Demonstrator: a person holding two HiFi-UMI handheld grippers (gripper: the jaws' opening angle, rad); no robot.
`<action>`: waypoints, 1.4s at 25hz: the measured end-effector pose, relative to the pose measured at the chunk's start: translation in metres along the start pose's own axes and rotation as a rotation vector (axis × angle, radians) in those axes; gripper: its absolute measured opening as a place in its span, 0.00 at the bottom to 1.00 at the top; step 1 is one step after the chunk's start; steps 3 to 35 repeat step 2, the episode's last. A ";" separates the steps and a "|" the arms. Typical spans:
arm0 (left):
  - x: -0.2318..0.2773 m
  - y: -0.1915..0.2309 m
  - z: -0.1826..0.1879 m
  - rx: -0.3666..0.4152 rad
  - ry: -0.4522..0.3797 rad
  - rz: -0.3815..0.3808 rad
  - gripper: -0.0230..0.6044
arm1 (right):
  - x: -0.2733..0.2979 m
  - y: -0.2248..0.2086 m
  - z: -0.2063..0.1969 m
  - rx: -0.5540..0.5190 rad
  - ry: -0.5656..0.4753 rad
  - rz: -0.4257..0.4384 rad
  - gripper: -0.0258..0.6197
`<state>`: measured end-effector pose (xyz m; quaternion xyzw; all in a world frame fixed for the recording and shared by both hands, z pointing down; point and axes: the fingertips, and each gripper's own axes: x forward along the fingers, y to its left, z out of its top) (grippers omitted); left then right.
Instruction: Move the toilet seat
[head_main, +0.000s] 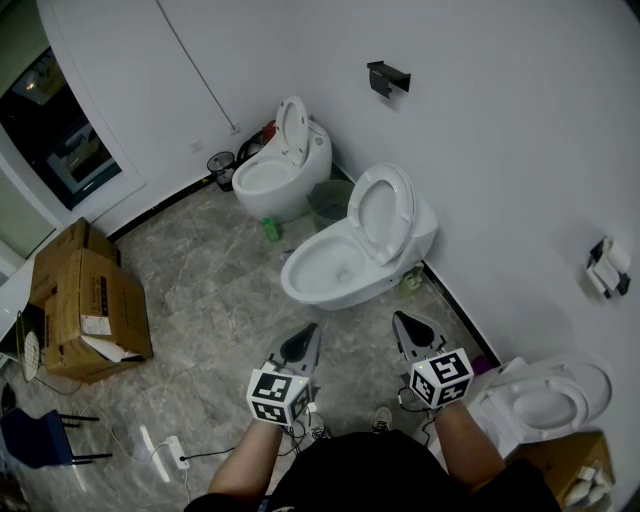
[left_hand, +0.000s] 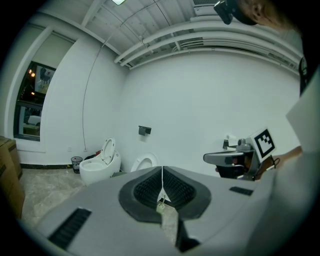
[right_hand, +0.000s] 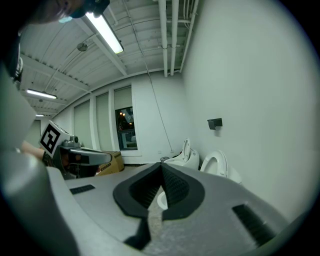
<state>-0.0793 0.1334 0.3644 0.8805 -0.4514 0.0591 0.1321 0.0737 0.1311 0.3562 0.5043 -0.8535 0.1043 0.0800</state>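
White oval toilet seat (head_main: 382, 212) is raised, tilted back toward the wall (head_main: 500, 150), on the middle toilet (head_main: 300, 285), which stands at the floor's (head_main: 200, 290) wall edge. Left gripper (head_main: 308, 332) and right gripper (head_main: 402, 322) are both closed and empty, near the bowl's front and not touching it.

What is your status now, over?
Left hand-held gripper shut, empty. Right hand-held gripper shut, empty. Middle toilet seat raised, untouched. Nothing in the way.
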 end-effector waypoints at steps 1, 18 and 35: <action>0.001 0.000 0.001 0.001 0.000 0.000 0.05 | 0.000 -0.001 0.001 -0.001 0.000 0.000 0.05; 0.001 0.000 0.002 0.001 -0.001 0.001 0.05 | 0.001 -0.002 0.001 -0.001 0.000 0.001 0.05; 0.001 0.000 0.002 0.001 -0.001 0.001 0.05 | 0.001 -0.002 0.001 -0.001 0.000 0.001 0.05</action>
